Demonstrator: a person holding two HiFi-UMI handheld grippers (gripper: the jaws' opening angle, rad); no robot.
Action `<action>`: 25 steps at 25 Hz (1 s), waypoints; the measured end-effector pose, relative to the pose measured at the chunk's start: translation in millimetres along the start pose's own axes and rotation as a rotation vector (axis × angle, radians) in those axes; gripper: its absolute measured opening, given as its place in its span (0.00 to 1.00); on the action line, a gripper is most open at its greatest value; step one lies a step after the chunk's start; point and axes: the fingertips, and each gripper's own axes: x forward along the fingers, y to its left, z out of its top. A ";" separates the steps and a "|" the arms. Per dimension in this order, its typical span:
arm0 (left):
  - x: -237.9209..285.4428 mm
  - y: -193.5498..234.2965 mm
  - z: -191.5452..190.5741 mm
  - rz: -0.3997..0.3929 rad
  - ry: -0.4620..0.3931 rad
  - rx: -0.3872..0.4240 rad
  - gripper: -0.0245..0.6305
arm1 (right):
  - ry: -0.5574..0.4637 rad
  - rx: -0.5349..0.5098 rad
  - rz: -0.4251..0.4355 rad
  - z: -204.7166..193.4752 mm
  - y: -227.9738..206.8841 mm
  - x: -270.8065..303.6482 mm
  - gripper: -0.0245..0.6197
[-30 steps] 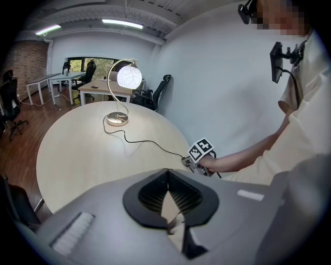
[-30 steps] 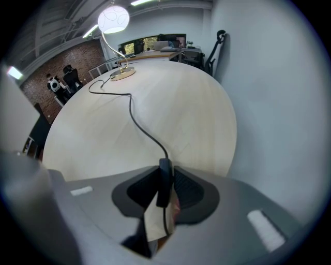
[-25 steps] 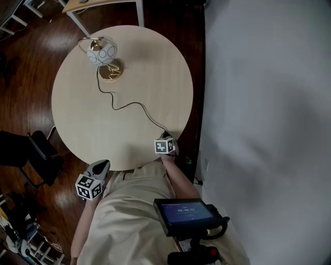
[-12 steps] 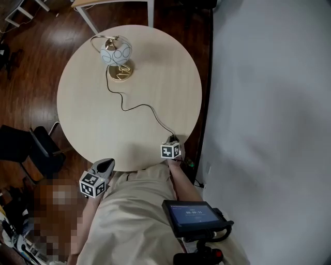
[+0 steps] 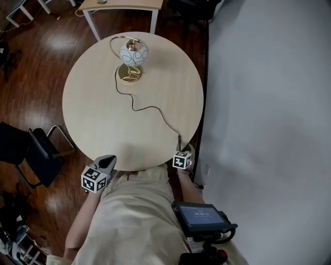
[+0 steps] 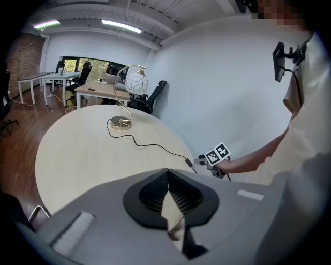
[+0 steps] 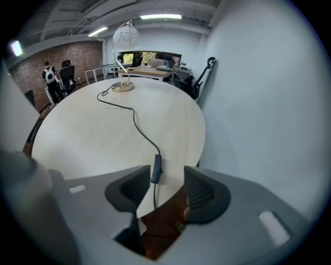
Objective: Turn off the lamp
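Lamp (image 5: 133,59) stands upright near the far edge of the round table (image 5: 98,124), white globe shade on a curved gold stem over a gold base. Can't tell if it is lit. Black cord (image 5: 150,108) snakes from the base across the bare tabletop to the near right edge and drops off there. Inline switch (image 7: 156,168) lies on the cord just inside that edge. Rest of the tabletop is open, with plenty of room between lamp and grippers.

Grey wall (image 5: 269,103) runs close along the table's right side, a tight gap there. Wooden floor (image 5: 31,67) is open on the left, with a black chair (image 5: 39,155) near the table's near left edge. Light desk (image 5: 121,5) stands beyond the far edge.

Right gripper (image 7: 165,189) is at the near right edge, pointing down at the cord. Its jaws have just been opening and now stand wide apart. The switch sits between them, nearer the left pad, neither pad pressing on it. Left gripper (image 6: 168,194) is at the near left edge, jaws closed tip to tip, nothing held, off the table surface.
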 end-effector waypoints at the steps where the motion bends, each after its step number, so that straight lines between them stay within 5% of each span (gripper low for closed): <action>1: -6.5 3.7 -1.1 -0.005 -0.007 0.006 0.01 | -0.009 0.016 -0.014 0.1 -0.4 -10.5 0.36; 14: -104.1 52.7 -39.0 -0.039 -0.151 0.034 0.01 | -0.139 0.105 -0.064 5.5 51.3 -124.7 0.32; 25: -168.8 109.6 -72.4 0.014 -0.316 -0.005 0.01 | -0.189 0.034 -0.026 -2.0 111.7 -185.2 0.28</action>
